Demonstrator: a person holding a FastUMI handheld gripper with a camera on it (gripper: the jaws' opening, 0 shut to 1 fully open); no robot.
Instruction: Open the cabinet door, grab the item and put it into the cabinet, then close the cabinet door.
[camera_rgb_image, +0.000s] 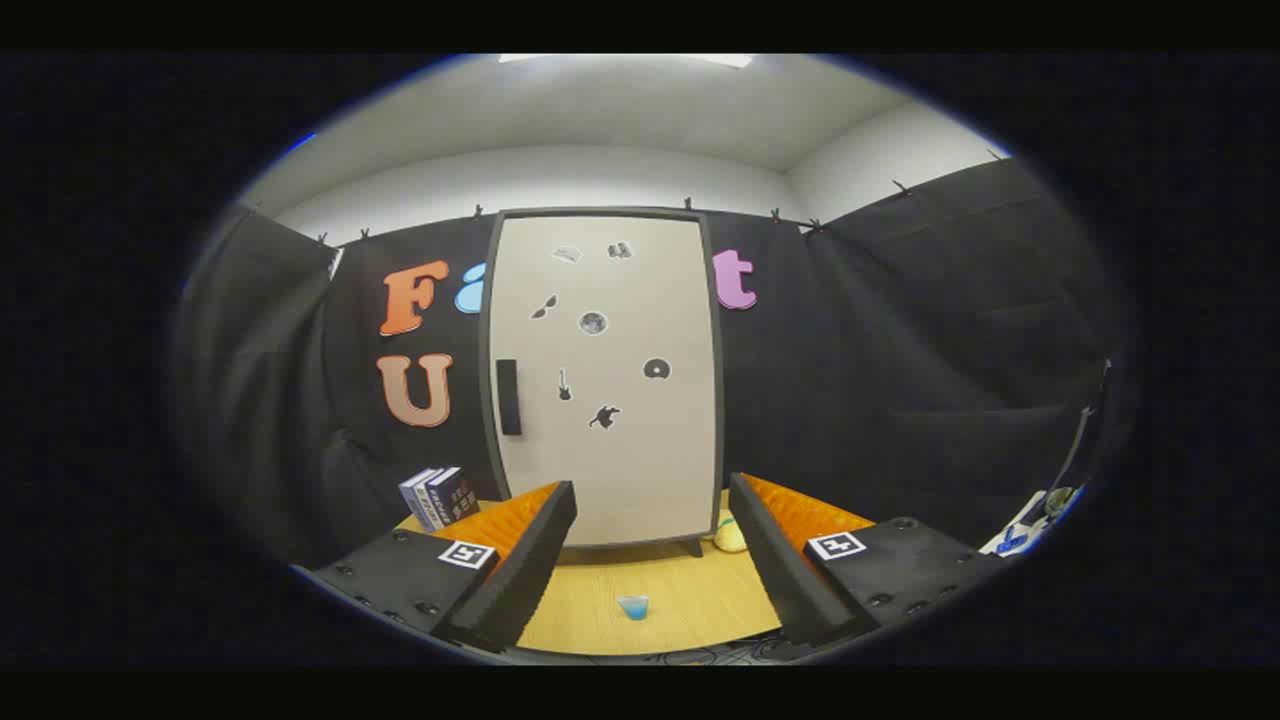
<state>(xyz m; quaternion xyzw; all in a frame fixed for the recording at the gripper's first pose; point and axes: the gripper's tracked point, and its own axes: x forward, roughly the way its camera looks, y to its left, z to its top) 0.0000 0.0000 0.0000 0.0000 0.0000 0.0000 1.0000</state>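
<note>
A tall cabinet stands upright at the back of the wooden table, straight beyond my fingers. Its pale door (610, 380) is closed, framed in dark grey and dotted with small dark stickers. A black handle (508, 396) runs vertically near the door's left edge. A small blue cup (633, 606) sits on the table between my fingers, well in front of the cabinet. My gripper (650, 565) is open, wide apart, with nothing held, hovering above the table's near part.
Two boxed items (440, 497) lean at the cabinet's left foot, behind the left finger. A pale rounded object (730, 537) lies at the cabinet's right foot. The wooden table (670, 585) stretches ahead. Clutter (1030, 525) sits far right by the black cloth wall.
</note>
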